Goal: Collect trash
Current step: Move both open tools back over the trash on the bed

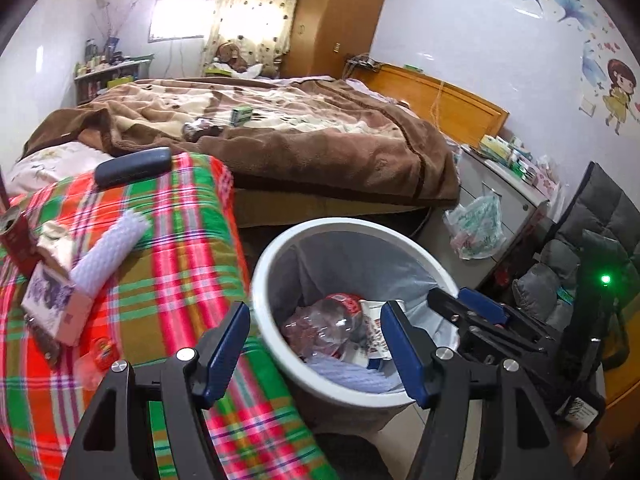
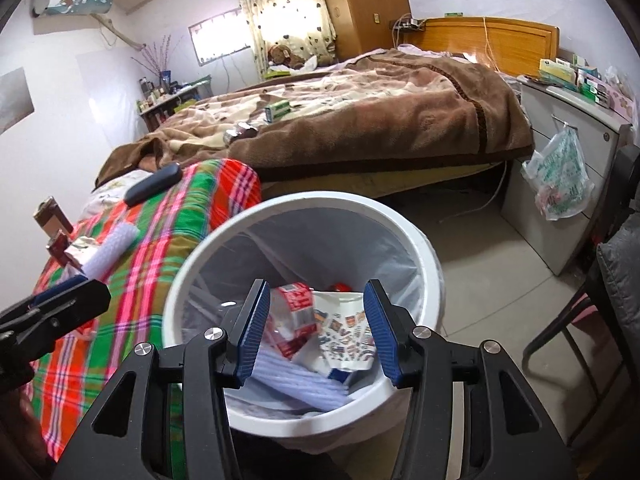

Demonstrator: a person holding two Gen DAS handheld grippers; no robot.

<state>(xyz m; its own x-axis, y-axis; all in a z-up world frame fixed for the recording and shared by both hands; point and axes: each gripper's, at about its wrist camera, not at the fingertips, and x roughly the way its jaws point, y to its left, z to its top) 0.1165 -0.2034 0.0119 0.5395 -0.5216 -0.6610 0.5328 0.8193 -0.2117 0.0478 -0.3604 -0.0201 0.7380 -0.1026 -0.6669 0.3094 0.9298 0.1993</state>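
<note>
Both grippers, left [image 1: 314,350] and right [image 2: 316,330], hang open and empty over the bin [image 2: 424,256]. The foam sleeve [image 1: 108,252] lies left on the plaid cover [image 1: 180,276]: light, squashy; pinch mid-length.

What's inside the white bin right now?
Inside the lined white bin: a crushed clear plastic bottle with a red label, a printed paper wrapper, and pale ribbed foam sheeting. Whatever lies beneath these, and the bin's bottom, is covered.

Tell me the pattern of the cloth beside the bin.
Plaid cloth: red, green, pink, tan. Clearest in left wrist view.
</note>
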